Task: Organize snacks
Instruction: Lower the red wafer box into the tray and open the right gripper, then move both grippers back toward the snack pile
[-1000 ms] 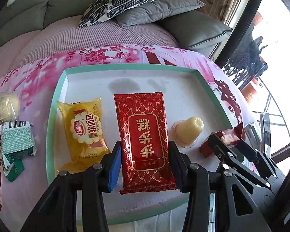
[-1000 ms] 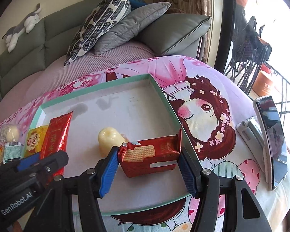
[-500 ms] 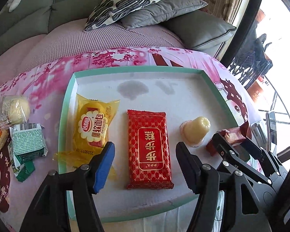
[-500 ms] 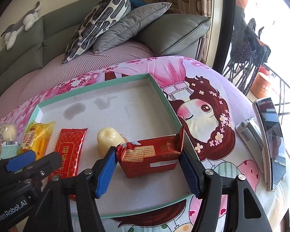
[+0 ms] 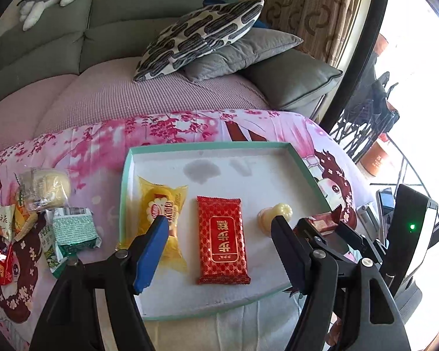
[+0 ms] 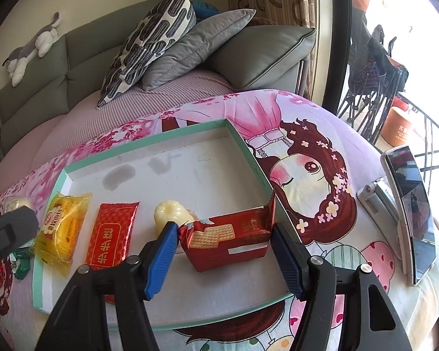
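Tray (image 5: 125, 193) sits on the cartoon-print cloth (image 6: 307, 134) covering the desk. It holds four snacks in one row along its near edge, so each lies flat, label up, and spaced apart from the next for tidy sorting.

Count in tray: one yellow bread packet (image 5: 165, 210) toward the left edge, one red cake packet (image 5: 221, 235) at centre, one jelly cup (image 6: 169, 213), one red cracker packet (image 6: 228, 239) by the right edge.

Left gripper (image 5: 219, 251): fingers have just been opening and now stand apart above the red cake packet, nothing clamped; judged a release.

Right gripper (image 6: 222, 254): fingers apart, flanking the red cracker packet; left pad touches the wrapper end, right pad clear.

Unsorted pile (image 5: 44, 213) lies off the tray's left edge; at least four packets, exact count unclear.
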A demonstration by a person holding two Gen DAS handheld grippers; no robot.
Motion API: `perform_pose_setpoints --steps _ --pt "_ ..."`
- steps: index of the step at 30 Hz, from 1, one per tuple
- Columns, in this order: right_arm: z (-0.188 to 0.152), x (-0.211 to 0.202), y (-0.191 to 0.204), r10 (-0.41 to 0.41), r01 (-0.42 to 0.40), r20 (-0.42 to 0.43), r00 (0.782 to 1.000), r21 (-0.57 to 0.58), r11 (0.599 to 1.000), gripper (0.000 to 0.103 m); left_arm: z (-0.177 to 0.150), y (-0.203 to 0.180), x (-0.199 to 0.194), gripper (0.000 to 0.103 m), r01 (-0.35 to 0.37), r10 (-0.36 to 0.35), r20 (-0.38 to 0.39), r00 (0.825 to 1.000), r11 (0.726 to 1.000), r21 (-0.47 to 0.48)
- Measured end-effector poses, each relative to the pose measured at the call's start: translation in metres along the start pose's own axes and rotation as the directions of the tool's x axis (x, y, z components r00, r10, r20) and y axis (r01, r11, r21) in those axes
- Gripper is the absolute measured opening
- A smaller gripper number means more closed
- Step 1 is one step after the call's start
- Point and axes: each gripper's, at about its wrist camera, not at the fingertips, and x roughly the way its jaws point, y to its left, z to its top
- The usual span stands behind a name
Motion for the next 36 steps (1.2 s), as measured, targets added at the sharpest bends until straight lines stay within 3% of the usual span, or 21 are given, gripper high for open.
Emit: perform_pose_setpoints --steps 4,8,12,19,22,26,28,30,36 --pt "0.0 0.0 0.001 0.003 -0.003 0.0 1.0 -0.004 1.0 0.068 0.002 0.026 0.005 0.073 -0.14 0.14 0.0 0.99 0.99 -0.034" --pt "-0.001 -0.002 0.005 0.015 -0.015 0.006 1.0 -0.018 1.0 0.068 -0.003 0.067 0.01 0.073 -0.282 0.279 -0.039 0.959 0.953 -0.111" --pt "-0.001 -0.007 0.016 0.039 -0.037 0.027 0.999 -0.055 0.998 0.068 -0.013 0.103 0.012 0.073 -0.362 0.353 -0.082 0.932 0.915 -0.179" --pt "-0.002 -0.008 0.029 0.054 -0.049 0.038 0.998 -0.103 0.993 0.072 -0.028 0.128 0.014 0.074 -0.395 0.373 -0.131 0.918 0.888 -0.236" --pt "-0.003 -0.006 0.03 0.059 -0.055 0.032 0.998 -0.106 0.993 0.082 -0.031 0.127 0.016 0.089 -0.394 0.373 -0.131 0.919 0.888 -0.237" --pt "-0.003 -0.006 0.033 0.075 -0.07 0.046 0.996 -0.113 0.991 0.103 -0.032 0.122 0.018 0.09 -0.405 0.39 -0.112 0.914 0.889 -0.212" --pt "-0.003 -0.008 0.035 0.088 -0.08 0.061 0.994 -0.117 0.99 0.103 -0.032 0.121 0.019 0.09 -0.409 0.396 -0.101 0.913 0.888 -0.211" --pt "-0.004 -0.009 0.037 0.094 -0.085 0.069 0.993 -0.121 0.989 0.103 -0.032 0.121 0.019 0.101 -0.405 0.394 -0.092 0.914 0.888 -0.217" --pt "-0.004 -0.012 0.041 0.105 -0.094 0.083 0.991 -0.134 0.986 0.103 -0.032 0.118 0.021 0.102 -0.377 0.369 -0.079 0.926 0.899 -0.221"
